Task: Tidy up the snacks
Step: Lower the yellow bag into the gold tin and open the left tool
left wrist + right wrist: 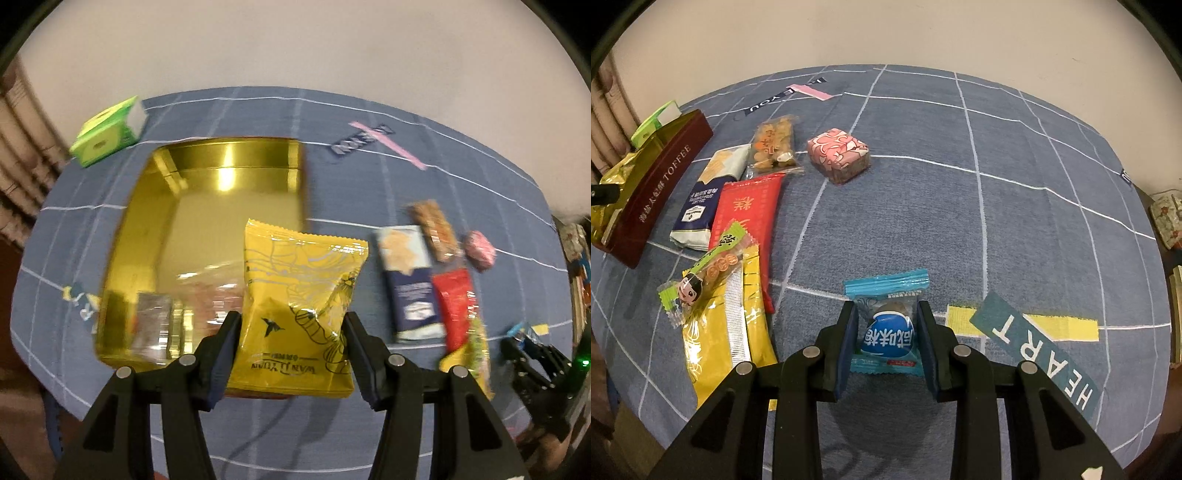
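the right tongs [886, 332] clamp a small blue candy packet [887, 332] near the table's [1015, 229] near edge. toward the left edge lie a red packet [748, 218], a pink wrapped cube [838, 154] and a dark red toffee tin [659, 184].

Both cameras look forward and down along their jaws, close above the bench [369, 177]. Left view faces the gold tin [207, 206]; right view sees its side. Both share the red packet [456, 306] row.
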`<state>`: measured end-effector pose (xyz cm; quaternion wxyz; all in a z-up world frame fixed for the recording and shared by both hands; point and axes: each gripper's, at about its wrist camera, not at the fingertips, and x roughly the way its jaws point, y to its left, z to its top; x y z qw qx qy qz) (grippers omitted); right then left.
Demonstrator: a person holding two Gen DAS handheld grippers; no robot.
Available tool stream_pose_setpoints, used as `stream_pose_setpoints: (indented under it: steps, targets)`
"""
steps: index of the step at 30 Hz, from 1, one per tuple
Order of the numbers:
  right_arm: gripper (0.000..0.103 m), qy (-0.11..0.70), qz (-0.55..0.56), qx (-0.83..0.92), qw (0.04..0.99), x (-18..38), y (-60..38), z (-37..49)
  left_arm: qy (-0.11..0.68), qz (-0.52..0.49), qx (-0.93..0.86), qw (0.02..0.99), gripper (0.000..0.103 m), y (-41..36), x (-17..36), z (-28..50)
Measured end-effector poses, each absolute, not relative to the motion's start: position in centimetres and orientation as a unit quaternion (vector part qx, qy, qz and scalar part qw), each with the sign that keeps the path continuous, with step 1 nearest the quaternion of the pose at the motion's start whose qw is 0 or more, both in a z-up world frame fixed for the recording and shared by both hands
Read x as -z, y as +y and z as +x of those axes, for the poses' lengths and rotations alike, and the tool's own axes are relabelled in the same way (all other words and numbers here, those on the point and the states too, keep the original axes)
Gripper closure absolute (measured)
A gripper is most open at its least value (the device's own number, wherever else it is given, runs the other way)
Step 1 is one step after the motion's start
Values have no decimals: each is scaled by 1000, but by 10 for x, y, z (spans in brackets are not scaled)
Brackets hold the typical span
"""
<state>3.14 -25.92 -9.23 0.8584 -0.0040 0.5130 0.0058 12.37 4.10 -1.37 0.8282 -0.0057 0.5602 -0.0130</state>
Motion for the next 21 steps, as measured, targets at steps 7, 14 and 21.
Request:
stream_pose_setpoints:
  steps: [7, 14, 21]
  targets:
    - [74, 518, 0, 3, 855, 92, -258, 33, 565, -2, -34, 824, 46, 91, 22, 126]
    - [74, 524, 4, 12, 852, 92, -257, 35, 576, 7, -59, 815, 46, 119, 35, 124]
    - [74, 530, 13, 20, 848, 92, -257, 37, 578, 27, -67, 813, 46, 127, 48, 123]
